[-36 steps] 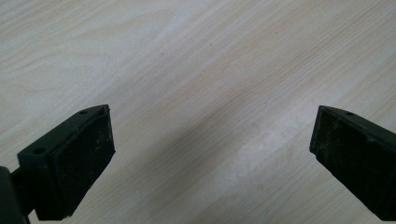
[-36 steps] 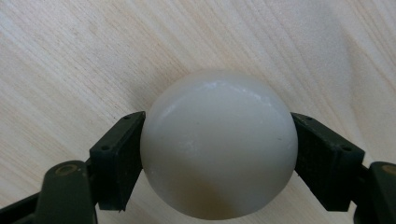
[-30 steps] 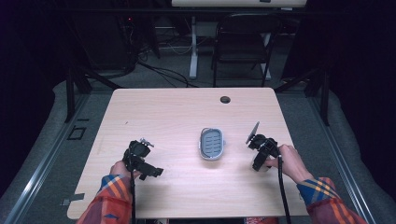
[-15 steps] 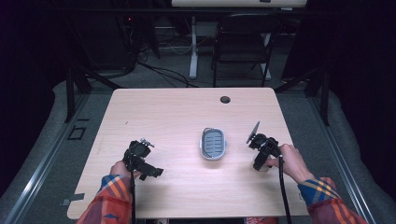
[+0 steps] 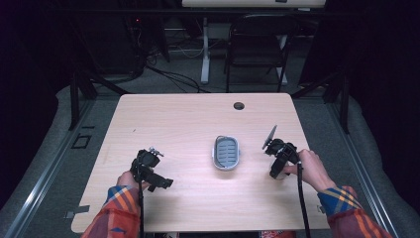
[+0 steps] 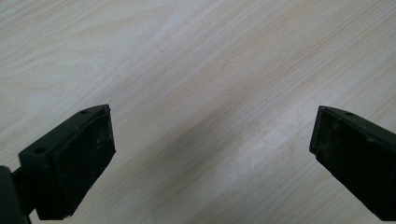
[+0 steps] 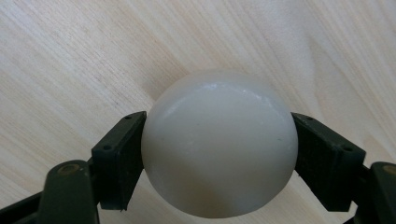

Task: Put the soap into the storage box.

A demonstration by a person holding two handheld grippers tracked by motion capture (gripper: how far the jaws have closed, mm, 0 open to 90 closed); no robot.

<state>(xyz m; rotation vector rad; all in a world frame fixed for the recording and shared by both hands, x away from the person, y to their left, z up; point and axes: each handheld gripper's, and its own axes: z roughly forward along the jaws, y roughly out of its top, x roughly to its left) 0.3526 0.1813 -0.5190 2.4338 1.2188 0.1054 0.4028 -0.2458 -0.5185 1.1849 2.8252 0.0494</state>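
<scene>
Our right tool clamps a smooth white rounded soap bar at right of frame. The grey oval slatted dish lies toward centre on the pale wooden desk, long axis running up-frame. Our left tool gapes wide, empty, lower left.

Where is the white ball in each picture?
High view: the white ball sits at the right, hidden in the right tool, so I can't make it out.
Left gripper view: bare table between open jaws.
Right gripper view: white ball in the middle, squeezed between both jaws.
Shared landmark: the pale wood table.
</scene>
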